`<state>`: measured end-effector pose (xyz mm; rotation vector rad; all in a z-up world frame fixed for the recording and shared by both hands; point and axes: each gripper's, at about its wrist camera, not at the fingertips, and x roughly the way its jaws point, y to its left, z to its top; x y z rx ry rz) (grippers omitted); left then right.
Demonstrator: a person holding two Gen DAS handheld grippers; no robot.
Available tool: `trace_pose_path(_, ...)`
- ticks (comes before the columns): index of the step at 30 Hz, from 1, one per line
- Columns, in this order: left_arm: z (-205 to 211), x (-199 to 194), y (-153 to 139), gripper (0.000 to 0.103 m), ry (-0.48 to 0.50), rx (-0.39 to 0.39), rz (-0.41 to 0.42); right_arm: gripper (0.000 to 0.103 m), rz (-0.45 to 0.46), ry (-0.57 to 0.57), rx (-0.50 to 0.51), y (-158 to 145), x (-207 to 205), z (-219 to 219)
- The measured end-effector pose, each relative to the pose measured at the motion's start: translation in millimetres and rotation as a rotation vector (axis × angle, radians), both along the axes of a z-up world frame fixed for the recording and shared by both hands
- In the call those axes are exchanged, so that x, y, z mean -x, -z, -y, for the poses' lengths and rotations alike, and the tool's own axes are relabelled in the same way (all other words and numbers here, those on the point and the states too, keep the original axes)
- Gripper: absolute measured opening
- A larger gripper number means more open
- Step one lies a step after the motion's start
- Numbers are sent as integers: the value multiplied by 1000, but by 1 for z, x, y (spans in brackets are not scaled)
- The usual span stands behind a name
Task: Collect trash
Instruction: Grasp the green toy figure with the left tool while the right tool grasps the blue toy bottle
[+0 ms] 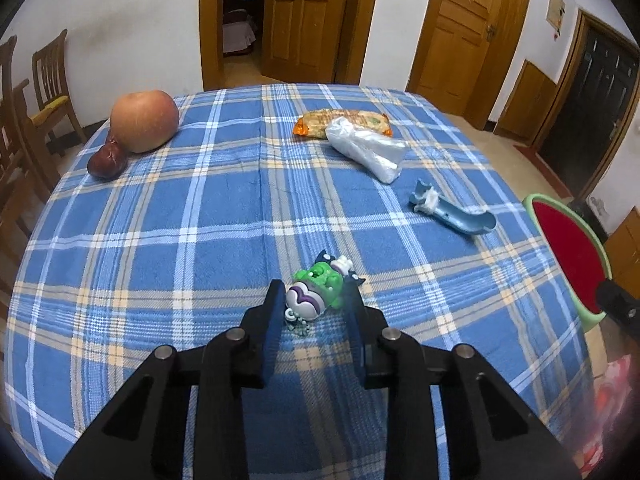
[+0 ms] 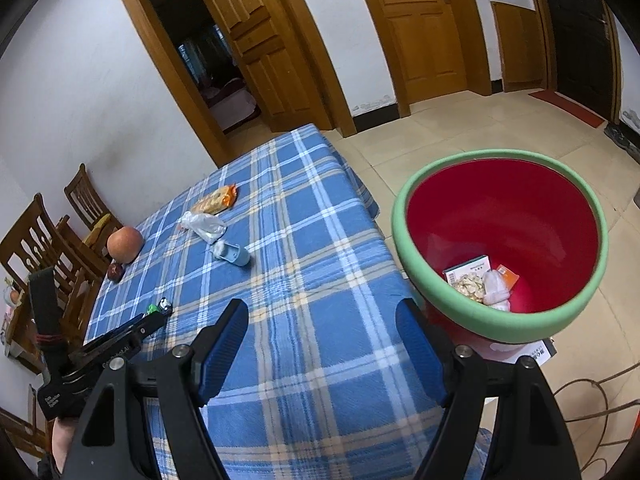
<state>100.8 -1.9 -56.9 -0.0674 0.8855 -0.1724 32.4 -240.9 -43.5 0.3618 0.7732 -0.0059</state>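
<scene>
A small green and purple toy figure (image 1: 318,290) lies on the blue plaid tablecloth (image 1: 200,240) between the fingers of my left gripper (image 1: 316,300), whose jaws sit on either side of it, close to touching. Farther off lie an orange snack wrapper (image 1: 344,120), a crumpled clear plastic bag (image 1: 366,148) and a blue plastic piece (image 1: 452,212). My right gripper (image 2: 320,340) is open and empty over the table's right edge, beside the red bin with a green rim (image 2: 500,240). The bin holds a small box and scraps (image 2: 480,280).
An apple (image 1: 144,120) and a dark red fruit (image 1: 106,160) sit at the far left of the table. Wooden chairs (image 1: 40,92) stand to the left. Doors and tiled floor (image 2: 460,128) lie beyond. Cables (image 2: 592,400) lie on the floor by the bin.
</scene>
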Motion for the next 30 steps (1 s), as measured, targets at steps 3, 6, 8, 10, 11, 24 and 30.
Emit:
trace_pose_path(3, -4, -1, -5, 29, -12, 19, 12, 78, -1, -21, 14, -1, -9, -8)
trace_pose_path(6, -8, -2, -11, 29, -31, 38, 26, 78, -2, -46, 21, 0, -20, -16)
trace_pose_path(8, -12, -4, -14, 29, -45, 53, 35, 78, -5, -63, 24, 1, -27, -22)
trace_pose_path(10, -16, -6, -17, 29, -58, 65, 45, 78, -7, -79, 25, 2, -34, -28)
trace_pose_path(11, -17, -8, -17, 29, -64, 70, 48, 78, -10, -89, 25, 4, -40, -32)
trace_pose_path(24, -24, -14, -12, 29, -61, 92, 46, 63, -60, -150, -10, 25, -88, -60)
trace_pose_path(30, -24, -14, -8, 29, -59, 97, 40, 49, -62, -155, -68, 33, -100, -60)
